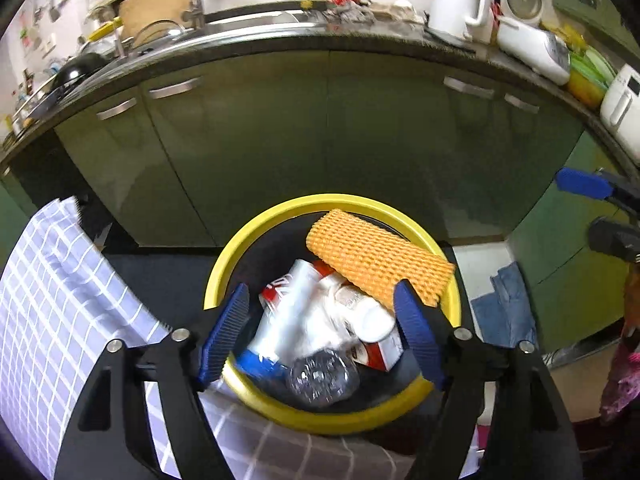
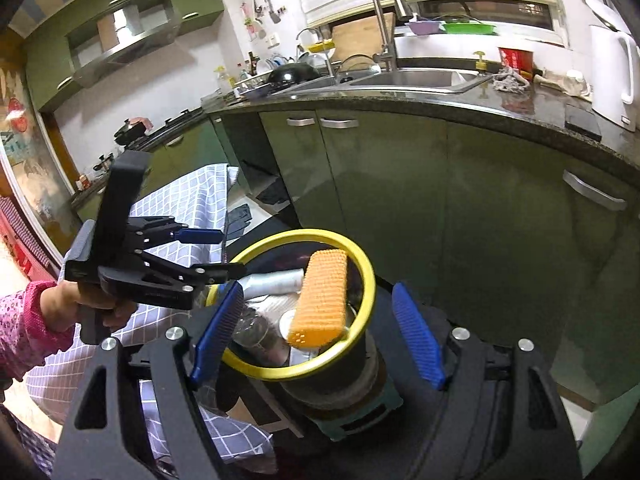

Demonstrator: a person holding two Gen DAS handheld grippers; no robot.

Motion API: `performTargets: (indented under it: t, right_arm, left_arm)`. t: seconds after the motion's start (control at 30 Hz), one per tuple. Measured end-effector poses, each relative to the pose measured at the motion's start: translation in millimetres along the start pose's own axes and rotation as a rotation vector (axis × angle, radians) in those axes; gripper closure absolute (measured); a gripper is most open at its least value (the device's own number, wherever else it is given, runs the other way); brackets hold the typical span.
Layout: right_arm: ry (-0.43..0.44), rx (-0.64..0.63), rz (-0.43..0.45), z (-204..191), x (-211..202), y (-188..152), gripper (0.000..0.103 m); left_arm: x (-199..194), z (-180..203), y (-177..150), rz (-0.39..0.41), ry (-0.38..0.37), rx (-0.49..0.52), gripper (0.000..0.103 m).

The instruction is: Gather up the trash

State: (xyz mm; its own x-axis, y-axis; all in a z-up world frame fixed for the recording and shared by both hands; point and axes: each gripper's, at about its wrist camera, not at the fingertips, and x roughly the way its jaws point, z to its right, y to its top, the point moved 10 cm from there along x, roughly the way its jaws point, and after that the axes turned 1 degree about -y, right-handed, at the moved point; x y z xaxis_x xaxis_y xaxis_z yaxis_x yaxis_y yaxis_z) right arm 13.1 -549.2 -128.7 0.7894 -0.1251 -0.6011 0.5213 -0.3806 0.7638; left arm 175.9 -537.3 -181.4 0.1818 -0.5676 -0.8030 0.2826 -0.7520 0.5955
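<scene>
Both grippers, left gripper (image 1: 322,332) and right gripper (image 2: 316,336), are hanging with jaws spread wide and holding nothing, over a yellow-rimmed bin (image 1: 256,236) sitting on the floor in front of green cabinets (image 2: 384,184). Trash is lying inside the bin: an orange foam net (image 1: 380,258) leaning on the rim, a clear bottle (image 1: 322,376), white packaging (image 1: 288,316). Checked cloth (image 1: 52,280) is hanging just left of the bin, with the steel sink (image 2: 412,78) and dark counter (image 2: 520,108) sitting above.
</scene>
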Motion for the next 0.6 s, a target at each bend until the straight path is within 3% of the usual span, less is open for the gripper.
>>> performTargets:
  t: [0.07, 0.2, 0.37, 0.5, 0.6]
  right_arm:
    - [0.012, -0.011, -0.004, -8, 1, -2, 0.03]
    - [0.078, -0.051, -0.018, -43, 7, -7, 0.028]
    - [0.159, -0.154, -0.024, -107, 14, -11, 0.02]
    - [0.198, -0.246, 0.015, -159, 10, -12, 0.008]
    - [0.197, -0.305, 0.045, -187, 3, -13, 0.007]
  left_arm:
    - [-24, -3, -6, 0.039, 0.01, -0.021, 0.02]
    - [-93, -17, -33, 0.153, 0.101, -0.108, 0.007]
    - [-185, -46, -92, 0.241, 0.345, -0.224, 0.005]
    - [-246, -71, -155, 0.262, 0.503, -0.362, 0.005]
    - [-289, -85, -199, 0.28, 0.63, -0.455, 0.005]
